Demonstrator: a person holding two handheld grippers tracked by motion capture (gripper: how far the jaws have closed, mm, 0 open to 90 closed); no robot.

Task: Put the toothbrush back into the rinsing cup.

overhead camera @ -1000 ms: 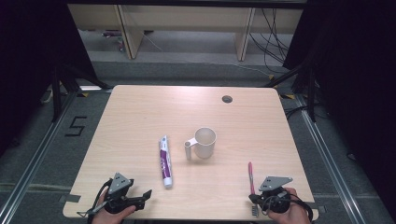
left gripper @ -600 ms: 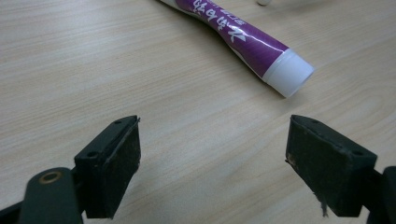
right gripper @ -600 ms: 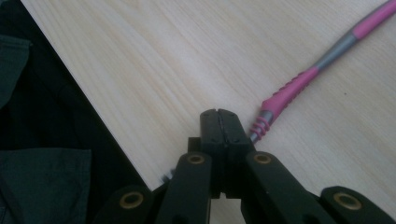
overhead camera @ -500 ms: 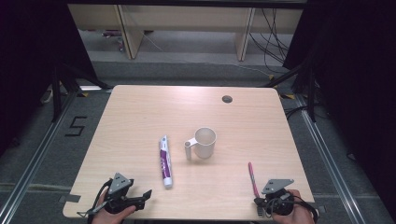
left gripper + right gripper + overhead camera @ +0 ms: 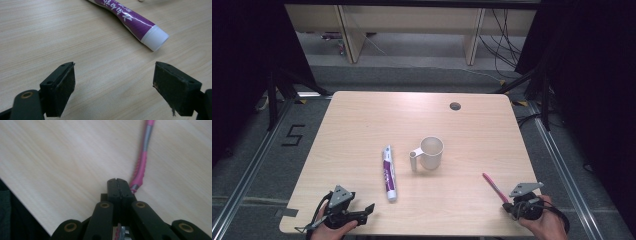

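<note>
**Toothbrush lies beside a closed right gripper at the table's near edge**

At the lower left of the high view, the left gripper (image 5: 368,209) rests on the wooden table (image 5: 362,125) with its jaws spread wide and nothing between them. In the left gripper view the toothpaste tube (image 5: 130,20) lies in the upper middle of the frame, its white cap (image 5: 155,38) pointing toward the right pad but well clear of both pads.

Toward the centre of the high view, the same tube sits flat, just left of the white mug (image 5: 430,152), which stands upright with its handle turned toward the tube.

At the lower right, the right gripper (image 5: 507,204) is pinched fully together. In the right gripper view the pink toothbrush (image 5: 142,160) runs from the upper right of the frame down to the jaw tips and seems to lie against their side, not between them; whether any part of it is caught cannot be told.

The likely risk lies here: closed jaws that slide along the table could push the toothbrush, roll it, or nudge it off the near edge, which is close. A grab would first need the jaws opened and set astride the handle; off centre, the slim handle could pivot and slip out.
</note>
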